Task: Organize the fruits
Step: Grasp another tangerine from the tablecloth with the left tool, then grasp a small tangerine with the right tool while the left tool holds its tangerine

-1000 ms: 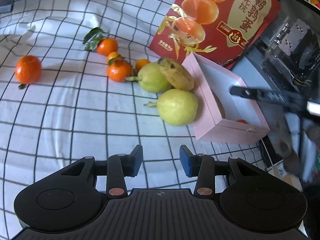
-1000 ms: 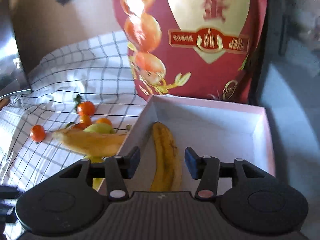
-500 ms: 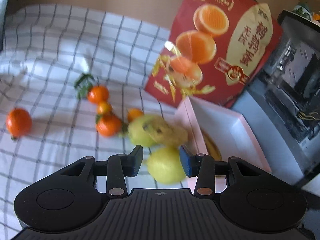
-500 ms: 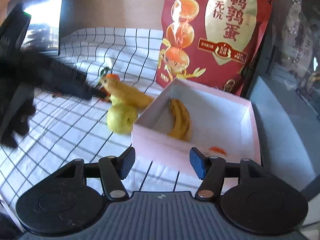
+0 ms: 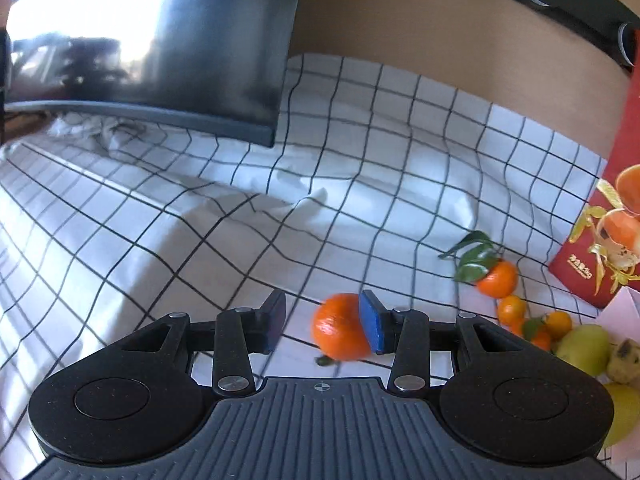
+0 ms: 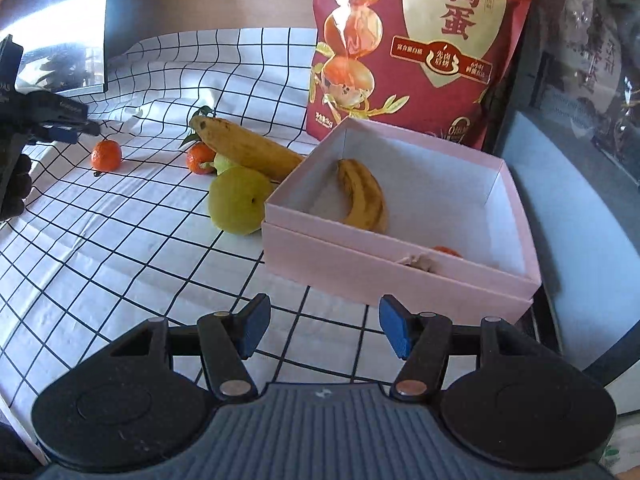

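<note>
Box (image 6: 400, 276) holds one banana (image 6: 362, 196) and something orange at its near wall (mostly hidden); a second banana (image 6: 248, 148), pears (image 6: 238, 204) and mandarins remain on the checked cloth (image 6: 120, 240). Left gripper (image 5: 322, 326), fingers spread, frames the lone mandarin (image 5: 340, 326); right gripper (image 6: 322, 330) is spread, empty

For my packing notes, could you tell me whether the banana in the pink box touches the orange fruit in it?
Apart. The right wrist view shows bare white floor between the banana and the orange fruit behind the pink box's near wall.
</note>
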{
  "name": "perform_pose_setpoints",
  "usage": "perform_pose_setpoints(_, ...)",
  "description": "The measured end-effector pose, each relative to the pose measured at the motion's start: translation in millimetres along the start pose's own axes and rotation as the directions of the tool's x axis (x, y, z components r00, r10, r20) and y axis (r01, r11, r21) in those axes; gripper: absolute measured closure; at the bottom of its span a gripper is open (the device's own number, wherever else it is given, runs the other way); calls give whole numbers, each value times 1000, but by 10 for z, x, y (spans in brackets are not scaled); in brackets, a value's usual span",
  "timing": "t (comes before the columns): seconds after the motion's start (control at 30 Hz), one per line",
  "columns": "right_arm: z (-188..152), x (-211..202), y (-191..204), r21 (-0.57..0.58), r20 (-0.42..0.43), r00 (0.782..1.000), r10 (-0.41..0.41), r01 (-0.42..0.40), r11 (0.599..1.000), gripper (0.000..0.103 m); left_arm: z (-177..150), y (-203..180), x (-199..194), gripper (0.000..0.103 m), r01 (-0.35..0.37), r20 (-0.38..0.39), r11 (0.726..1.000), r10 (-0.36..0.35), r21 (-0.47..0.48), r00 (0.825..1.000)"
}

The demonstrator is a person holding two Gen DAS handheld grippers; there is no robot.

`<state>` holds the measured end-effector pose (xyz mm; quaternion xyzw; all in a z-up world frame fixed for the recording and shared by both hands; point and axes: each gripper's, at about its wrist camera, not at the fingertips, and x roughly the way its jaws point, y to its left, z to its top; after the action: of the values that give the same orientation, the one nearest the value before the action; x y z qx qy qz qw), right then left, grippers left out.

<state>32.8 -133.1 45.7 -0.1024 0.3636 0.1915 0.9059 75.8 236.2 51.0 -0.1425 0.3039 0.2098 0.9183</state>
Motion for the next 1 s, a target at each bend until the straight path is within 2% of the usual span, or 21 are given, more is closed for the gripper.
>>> perform_pose_setpoints(0.17, 3, 42, 95, -26, -15, 1000, 16, -17, 1000, 42, 24, -81, 208, 58, 95, -52, 991, -90, 97, 995)
perform_pose_setpoints(0.2, 3, 42, 125, -34, -16, 1000, 18, -19, 999, 42, 13, -132, 240, 54, 104, -69, 988, -96, 117, 993)
perform_pose_setpoints(0.23, 1, 40, 151, -43, -15, 1000, 21, -21, 999, 42, -18, -183, 257, 51, 90, -61, 984, -82, 152, 995)
perform_pose_setpoints(0.3, -10, 35, 208, -65, -14, 1000, 24, -25, 998, 42, -48, -269, 286, 51, 48, -55, 976, -37, 214, 998)
perform_pose_setpoints(0.47, -60, 6, 294, -108, -17, 1000, 20, -22, 994, 42, -74, -241, 422, 49, -9, -91, 971, 32, 241, 995)
perform_pose_setpoints(0.6, -83, 11, 283, -98, -29, 999, 13, -16, 995, 42, -75, -150, 490, 48, 7, -129, 980, 19, 198, 991)
perform_pose_setpoints(0.73, -78, 19, 290, -93, -34, 999, 12, -15, 996, 42, -88, -170, 470, 49, 14, -134, 977, 15, 214, 991)
perform_pose_setpoints(0.87, -19, 21, 362, -108, -25, 999, 37, -40, 993, 42, -121, -147, 291, 49, 106, -171, 983, -79, 153, 982)
perform_pose_setpoints(1.0, 161, 14, 507, -127, 5, 995, 98, -97, 987, 42, -242, -199, -63, 49, 204, -179, 968, -178, 143, 968)
